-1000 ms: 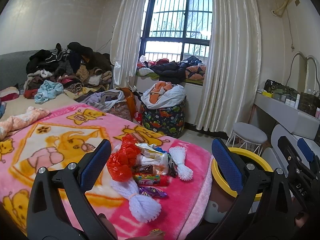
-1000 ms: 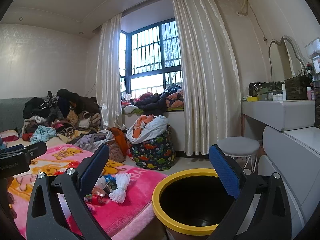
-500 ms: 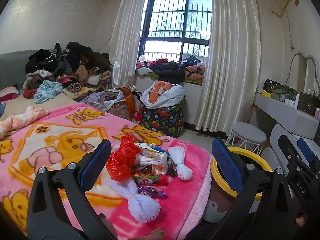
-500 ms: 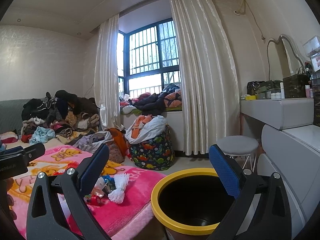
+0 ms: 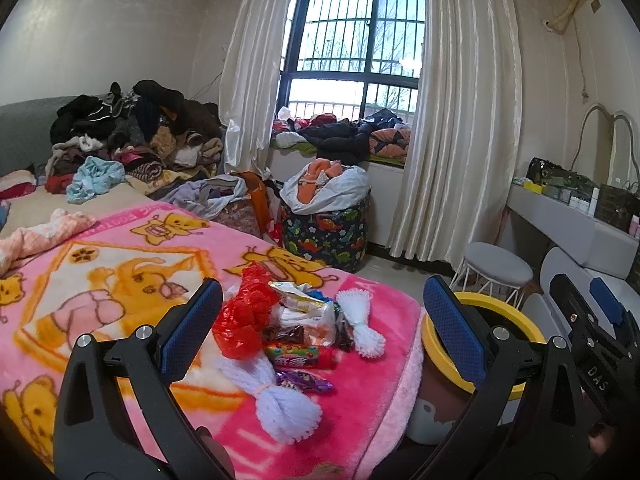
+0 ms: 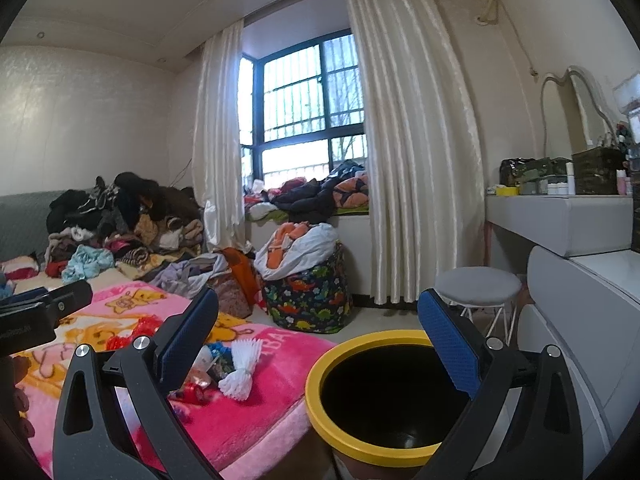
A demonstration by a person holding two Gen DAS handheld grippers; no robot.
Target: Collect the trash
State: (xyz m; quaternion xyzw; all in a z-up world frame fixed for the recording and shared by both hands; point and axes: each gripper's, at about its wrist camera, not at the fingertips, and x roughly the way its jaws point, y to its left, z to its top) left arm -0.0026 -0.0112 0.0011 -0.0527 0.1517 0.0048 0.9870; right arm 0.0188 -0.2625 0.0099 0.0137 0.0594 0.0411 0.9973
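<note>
Not much has changed in the last second. The left gripper (image 5: 323, 328) has crept only a tiny bit closer to the trash pile (image 5: 296, 320), and the right gripper (image 6: 318, 338) has barely moved above the bin (image 6: 384, 396). So I think the job is only starting: nothing has been picked up yet.

Both tongs are wide open and hold nothing. The left one points at the pile from above and is not touching it. The right one hangs near the bin, with the bin's yellow rim showing between its fingers.

The trash sits on the pink bear blanket (image 5: 120, 272), close to the blanket's right edge. There is a crumpled red plastic bag (image 5: 246, 320), some shiny snack wrappers (image 5: 300, 304), a red candy pack (image 5: 298, 357) and a purple wrapper (image 5: 306, 381). Two white yarn tassels (image 5: 286, 404) lie in the pile too, one near and one farther right.

The bin stands on the floor just to the right of the bed. Inside it looks dark, and I see no trash in it, though the bottom is hard to make out.

Far off, a dinosaur-print basket (image 5: 324, 236) by the window is stuffed with a white bag and orange cloth. It looks like laundry.

A good next step could be to grab the red bag first.
</note>
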